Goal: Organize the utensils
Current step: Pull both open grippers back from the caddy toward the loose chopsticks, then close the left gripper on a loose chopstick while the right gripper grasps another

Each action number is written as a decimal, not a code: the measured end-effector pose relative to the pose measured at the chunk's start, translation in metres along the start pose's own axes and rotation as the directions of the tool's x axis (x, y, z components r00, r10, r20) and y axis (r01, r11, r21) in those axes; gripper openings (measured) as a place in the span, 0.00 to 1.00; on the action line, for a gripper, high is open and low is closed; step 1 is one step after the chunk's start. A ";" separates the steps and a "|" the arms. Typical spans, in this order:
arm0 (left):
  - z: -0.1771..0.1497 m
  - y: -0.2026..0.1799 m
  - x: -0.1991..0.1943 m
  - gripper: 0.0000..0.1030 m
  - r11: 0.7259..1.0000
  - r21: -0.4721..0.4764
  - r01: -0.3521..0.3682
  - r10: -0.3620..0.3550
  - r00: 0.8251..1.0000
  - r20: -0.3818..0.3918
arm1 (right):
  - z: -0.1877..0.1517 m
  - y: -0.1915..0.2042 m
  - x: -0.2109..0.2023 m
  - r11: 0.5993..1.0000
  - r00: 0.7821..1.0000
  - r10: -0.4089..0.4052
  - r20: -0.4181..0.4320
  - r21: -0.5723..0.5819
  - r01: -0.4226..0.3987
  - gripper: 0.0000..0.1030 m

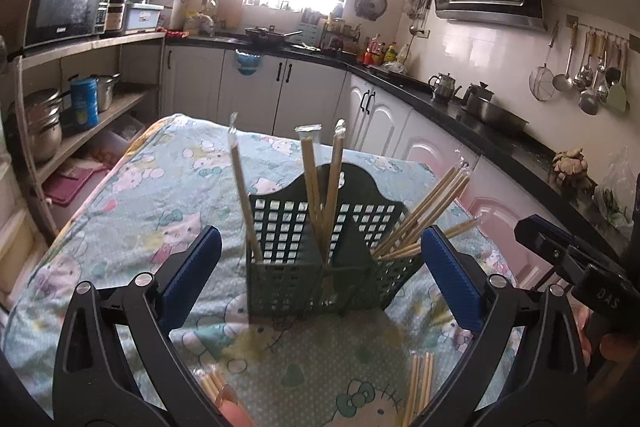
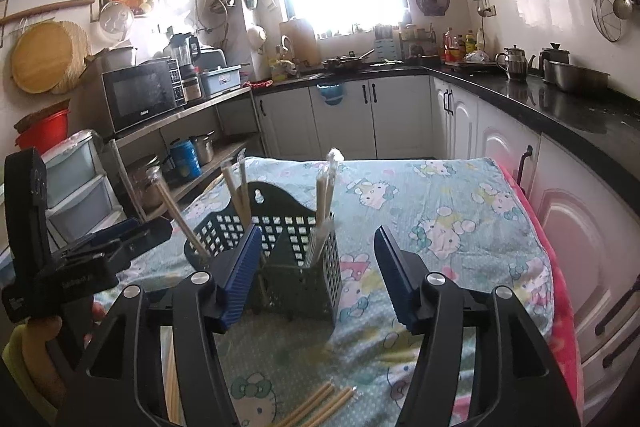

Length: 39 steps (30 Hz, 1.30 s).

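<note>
the green utensil caddy [image 1: 320, 251] stands upright on the kitty-print cloth [image 1: 132, 211], wrapped chopsticks [image 1: 316, 179] already poking from its compartments. both tools are spread wide and hold nothing: the left gripper [image 1: 320, 279] frames the caddy head-on, the right gripper [image 2: 316, 267] sits just to the caddy's right. loose chopsticks [image 2: 320, 403] lie flat on the cloth in front of the caddy, below the right gripper, their long axis slanting toward the caddy; the right hand looks nearer them.
</note>
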<state>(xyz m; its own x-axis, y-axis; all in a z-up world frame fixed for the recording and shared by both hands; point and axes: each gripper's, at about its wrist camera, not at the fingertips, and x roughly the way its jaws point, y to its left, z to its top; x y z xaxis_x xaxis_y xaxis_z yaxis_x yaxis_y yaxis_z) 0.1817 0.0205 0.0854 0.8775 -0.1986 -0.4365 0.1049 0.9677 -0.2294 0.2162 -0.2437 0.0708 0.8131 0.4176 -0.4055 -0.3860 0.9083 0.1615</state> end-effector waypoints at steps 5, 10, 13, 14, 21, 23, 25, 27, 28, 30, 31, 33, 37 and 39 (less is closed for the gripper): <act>-0.010 0.006 -0.006 0.89 1.000 -0.012 -0.010 0.010 1.000 -0.015 | -0.011 0.004 -0.005 1.000 1.000 0.007 -0.024 -0.005 -0.007 0.55; -0.019 0.015 -0.013 0.89 0.999 -0.033 -0.022 0.021 0.999 -0.029 | -0.022 0.009 -0.008 1.000 0.999 0.010 -0.044 -0.011 -0.011 0.55; -0.024 0.018 -0.017 0.89 0.999 -0.044 -0.029 0.028 0.999 -0.036 | -0.029 0.011 -0.011 1.000 0.999 0.016 -0.052 -0.013 -0.017 0.55; -0.026 0.020 -0.019 0.89 0.998 -0.050 -0.028 0.026 0.999 -0.039 | -0.031 0.012 -0.012 1.000 0.998 0.018 -0.056 -0.014 -0.019 0.55; -0.038 0.029 -0.025 0.89 0.997 -0.068 -0.046 0.041 0.997 -0.063 | -0.045 0.017 -0.012 0.999 0.995 0.032 -0.095 -0.020 -0.034 0.55; -0.042 0.032 -0.026 0.89 0.996 -0.068 -0.050 0.045 0.996 -0.073 | -0.048 0.018 -0.012 0.999 0.994 0.037 -0.104 -0.021 -0.040 0.55; -0.045 0.035 -0.028 0.89 0.996 -0.069 -0.057 0.051 0.995 -0.083 | -0.051 0.020 -0.012 0.999 0.993 0.040 -0.111 -0.023 -0.043 0.55; -0.049 0.039 -0.029 0.89 0.995 -0.074 -0.067 0.060 0.994 -0.090 | -0.053 0.021 -0.011 0.999 0.992 0.045 -0.118 -0.022 -0.048 0.55; -0.052 0.042 -0.030 0.89 0.994 -0.081 -0.071 0.063 0.993 -0.097 | -0.055 0.022 -0.011 0.998 0.991 0.047 -0.124 -0.023 -0.051 0.55; -0.057 0.047 -0.030 0.89 0.993 -0.089 -0.077 0.067 0.992 -0.111 | -0.060 0.024 -0.009 0.998 0.989 0.052 -0.136 -0.024 -0.055 0.55; -0.059 0.049 -0.031 0.89 0.992 -0.090 -0.084 0.073 0.990 -0.118 | -0.061 0.025 -0.008 0.998 0.989 0.053 -0.141 -0.023 -0.057 0.55; -0.063 0.054 -0.032 0.89 0.991 -0.093 -0.096 0.084 0.988 -0.129 | -0.065 0.027 -0.006 0.998 0.986 0.058 -0.155 -0.023 -0.063 0.55; -0.072 0.064 -0.034 0.89 0.987 -0.106 -0.121 0.104 0.982 -0.156 | -0.072 0.032 -0.002 0.997 0.982 0.065 -0.175 -0.026 -0.071 0.55; -0.076 0.068 -0.033 0.89 0.985 -0.110 -0.129 0.110 0.979 -0.170 | -0.077 0.034 0.000 0.997 0.979 0.069 -0.189 -0.025 -0.075 0.55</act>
<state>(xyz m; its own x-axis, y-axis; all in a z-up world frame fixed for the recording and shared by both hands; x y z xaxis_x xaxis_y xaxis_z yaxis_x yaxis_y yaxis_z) 0.1242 0.0814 0.0183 0.7912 -0.1150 -0.6006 -0.0615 0.9622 -0.2653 0.1696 -0.2146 0.0064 0.6872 0.4674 -0.5562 -0.4569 0.8733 0.1693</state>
